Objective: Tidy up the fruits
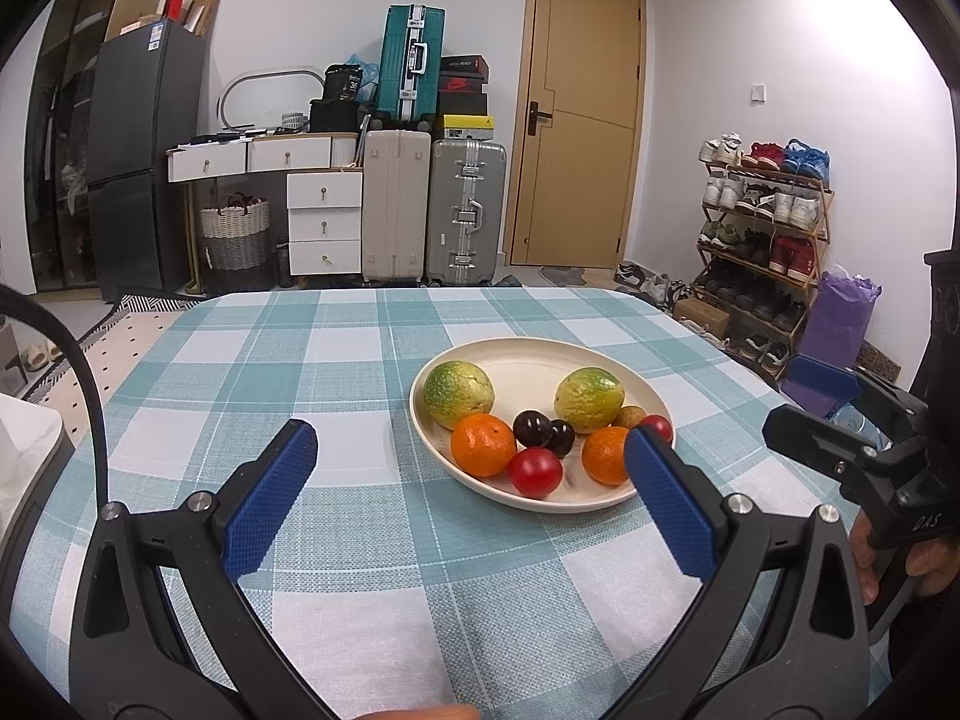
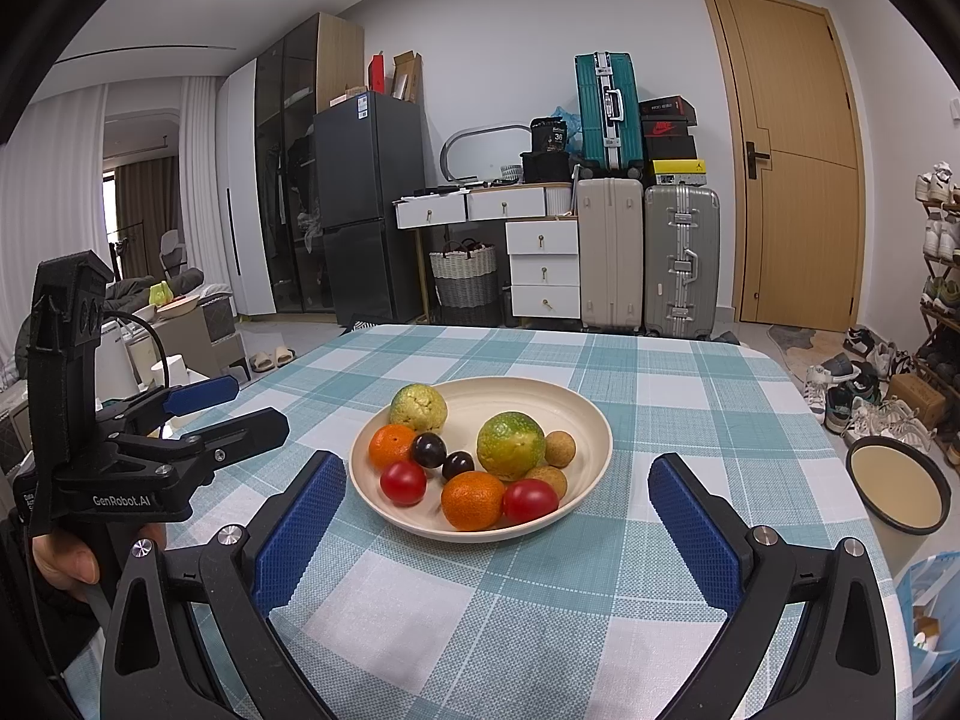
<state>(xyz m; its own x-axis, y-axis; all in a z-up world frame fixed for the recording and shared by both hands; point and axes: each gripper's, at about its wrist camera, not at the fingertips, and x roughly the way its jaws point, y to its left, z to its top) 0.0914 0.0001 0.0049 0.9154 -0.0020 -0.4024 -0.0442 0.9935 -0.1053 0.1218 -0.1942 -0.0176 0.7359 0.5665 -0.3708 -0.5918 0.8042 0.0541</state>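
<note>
my left gripper (image 1: 471, 468) was spread wide, both blue pads (image 1: 270, 498) hanging over the checked tablecloth (image 1: 336, 372) and clamping nothing, touching nothing. my right gripper (image 2: 498, 510) was just as wide apart, empty too, its pads either side of the plate's near edge in the right wrist view but not on it. from the left wrist view the right gripper showed at the frame's edge, a hand (image 1: 900, 558) wrapped round its handle; from the right wrist view the left gripper sat off to the left, near the plate, also apart from it.

the fruit was all together in one cream plate (image 2: 540, 402) on the middle of the table. two green-yellow mottled fruits (image 2: 510, 445) sat toward the back, two oranges (image 2: 472, 499) nearer me, two red tomatoes (image 2: 530, 500), two dark plums (image 2: 429, 450) touching each other in the centre, and two small brown longans (image 2: 560, 448) on the right side. everything lay inside the rim.

the cloth was teal and white, flat. behind the table stood suitcases (image 2: 681, 258), a white drawer unit (image 2: 543, 267), a dark fridge (image 2: 366, 204) and a wooden door (image 2: 792, 150); a shoe rack (image 1: 762, 228) lined the right wall, and a round bin (image 2: 898, 489) sat beside the table.
</note>
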